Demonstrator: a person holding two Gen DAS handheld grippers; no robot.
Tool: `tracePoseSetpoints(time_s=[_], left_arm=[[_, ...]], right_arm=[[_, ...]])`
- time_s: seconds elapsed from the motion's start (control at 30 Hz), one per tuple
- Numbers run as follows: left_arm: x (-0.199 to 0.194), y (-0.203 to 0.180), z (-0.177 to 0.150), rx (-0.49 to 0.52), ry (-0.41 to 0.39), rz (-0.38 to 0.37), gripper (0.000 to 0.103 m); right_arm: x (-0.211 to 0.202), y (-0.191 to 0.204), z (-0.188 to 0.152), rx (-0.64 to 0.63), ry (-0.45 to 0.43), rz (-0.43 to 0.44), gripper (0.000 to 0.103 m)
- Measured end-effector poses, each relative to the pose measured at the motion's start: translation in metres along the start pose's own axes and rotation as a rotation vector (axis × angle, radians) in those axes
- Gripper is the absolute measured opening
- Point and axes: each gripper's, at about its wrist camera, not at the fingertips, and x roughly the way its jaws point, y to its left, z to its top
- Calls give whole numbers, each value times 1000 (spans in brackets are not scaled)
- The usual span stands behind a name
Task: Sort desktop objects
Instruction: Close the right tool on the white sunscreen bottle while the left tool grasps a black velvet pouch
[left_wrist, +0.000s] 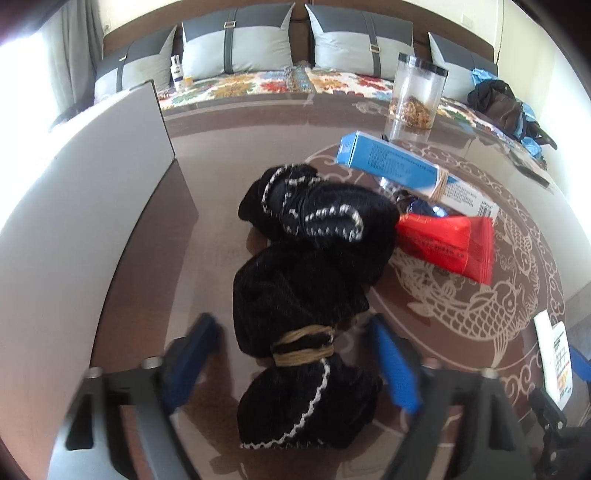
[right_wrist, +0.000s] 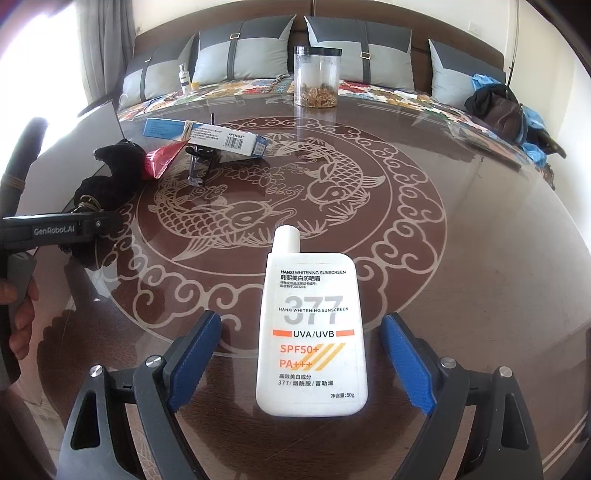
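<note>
Sunscreen (right_wrist: 312, 343) lies flat on the glass table (right_wrist: 480, 258), right between the blue pads of our right claw (right_wrist: 312, 365). The pads stand wide apart and do not touch it. There is a gap on each side, so this claw holds nothing.

Our left claw (left_wrist: 295, 365) is over a black cloth bundle (left_wrist: 310, 266). The bundle has white trim and a tan string tied round its middle. It lies between the two blue pads. The picture is blurry here. We see a gap beside each pad, so the pads do not seem to press on the cloth.

Just past the bundle lies a red packet (left_wrist: 448, 245), touching the cloth. Behind that is a blue box (left_wrist: 391, 164) with string round it. Something dark and shiny (left_wrist: 421, 206) peeks out from under the box, but we cannot tell what it is. A clear jar (left_wrist: 415, 94) with a black lid stands near the far edge of the table, with brown bits inside.

In the right view, a hand (right_wrist: 20, 310) grips the left claw's handle.
</note>
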Motion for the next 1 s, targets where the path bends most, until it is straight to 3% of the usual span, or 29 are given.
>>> tracePoseSetpoints(time_s=[0.03, 0.13, 0.3, 0.37, 0.4, 0.43, 0.47, 0.53, 0.6, 1.0], left_arm=[[-2, -1, 0, 1, 1, 2, 35], [-14, 1, -17, -15, -4, -18, 33], [-53, -12, -74, 13, -28, -34, 34], [-63, -15, -92, 32, -55, -9, 41], [-65, -13, -97, 25, -67, 11, 55], [-64, -10, -99, 6, -67, 36, 79], [-61, -4, -97, -25, -45, 41, 89], [-56, 3, -92, -54, -32, 12, 97], [-51, -1, -90, -18, -3, 7, 103], [-52, -3, -93, -20, -10, 5, 103]], right_arm=[[0, 0, 0, 0, 0, -1, 88], [0, -1, 0, 0, 1, -3, 88], [0, -1, 0, 0, 1, -2, 88], [0, -1, 0, 0, 1, -3, 88], [0, -1, 0, 0, 1, -3, 88], [0, -1, 0, 0, 1, -3, 88], [0, -1, 0, 0, 1, -2, 88], [0, -1, 0, 0, 1, -3, 89], [0, -1, 0, 0, 2, -4, 90], [1, -3, 1, 9, 8, -12, 94]])
